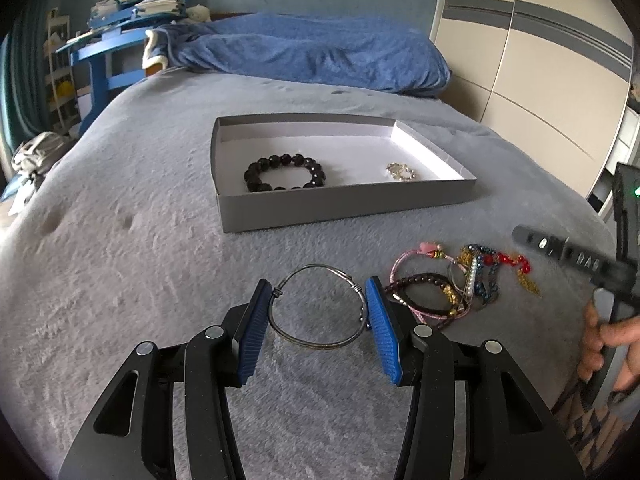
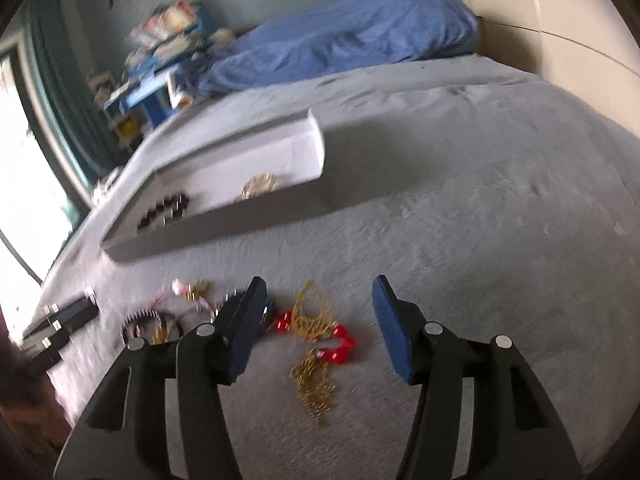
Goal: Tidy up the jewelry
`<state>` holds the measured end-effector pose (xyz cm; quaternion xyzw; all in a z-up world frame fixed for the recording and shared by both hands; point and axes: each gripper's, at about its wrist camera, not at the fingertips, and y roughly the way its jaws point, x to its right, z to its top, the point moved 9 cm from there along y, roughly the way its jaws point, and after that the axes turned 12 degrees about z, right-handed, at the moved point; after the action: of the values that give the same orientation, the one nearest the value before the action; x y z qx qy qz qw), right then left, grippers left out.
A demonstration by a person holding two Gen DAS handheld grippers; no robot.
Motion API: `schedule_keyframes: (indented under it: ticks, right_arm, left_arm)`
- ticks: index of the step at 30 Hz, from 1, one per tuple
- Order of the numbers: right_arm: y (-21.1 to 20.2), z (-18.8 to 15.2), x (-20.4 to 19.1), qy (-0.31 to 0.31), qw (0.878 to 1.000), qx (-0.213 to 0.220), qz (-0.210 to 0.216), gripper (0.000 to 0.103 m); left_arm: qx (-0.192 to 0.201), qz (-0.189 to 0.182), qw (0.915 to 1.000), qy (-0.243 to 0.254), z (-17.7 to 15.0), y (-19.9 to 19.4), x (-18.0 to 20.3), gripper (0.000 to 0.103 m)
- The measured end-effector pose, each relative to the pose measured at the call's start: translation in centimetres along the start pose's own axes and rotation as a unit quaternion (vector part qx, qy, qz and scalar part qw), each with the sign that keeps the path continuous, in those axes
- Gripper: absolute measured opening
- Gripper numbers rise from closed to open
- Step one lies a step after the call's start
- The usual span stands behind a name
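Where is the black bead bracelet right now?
In the left wrist view, the black bead bracelet lies inside the grey box on the bed, toward its left side, with a small gold piece to its right.

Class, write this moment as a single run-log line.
left gripper: around wire bangle | right gripper: open, above red-and-gold chain | box: black bead bracelet, small gold piece

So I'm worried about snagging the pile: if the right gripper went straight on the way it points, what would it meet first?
Probably the gold chain with red beads, which lies on the grey blanket between the open fingers of the right gripper. The picture is blurred, so depth is uncertain.
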<state>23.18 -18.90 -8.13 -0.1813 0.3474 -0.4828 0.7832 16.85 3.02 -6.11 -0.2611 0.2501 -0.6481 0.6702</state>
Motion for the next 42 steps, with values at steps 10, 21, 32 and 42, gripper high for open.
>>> schedule_keyframes:
  ticks: [10,21,32,42]
  right_arm:
    - [1.0,-1.0,-0.3,-0.004,0.999,-0.031,0.006,0.023]
    - [0.6,-0.4,-0.2,0.008,0.999,-0.020,0.024,0.022]
    - [-4.3,4.8,-0.2,0.048,0.993,0.072,0.083,0.022]
    - [-5.7,8.8,-2.9,0.016,0.990,0.095,0.103,0.022]
  left_arm:
    - [-0.001,-0.001,1.0000,0.000,0.0,0.0,0.1,0.050]
    - [0.003,0.000,1.0000,0.001,0.0,0.1,0.3,0.050]
    - [0.036,-0.009,0.9992,0.012,3.4,-1.6,1.2,0.050]
    - [0.058,-0.023,0.9979,0.015,8.1,-1.8,2.1,0.050]
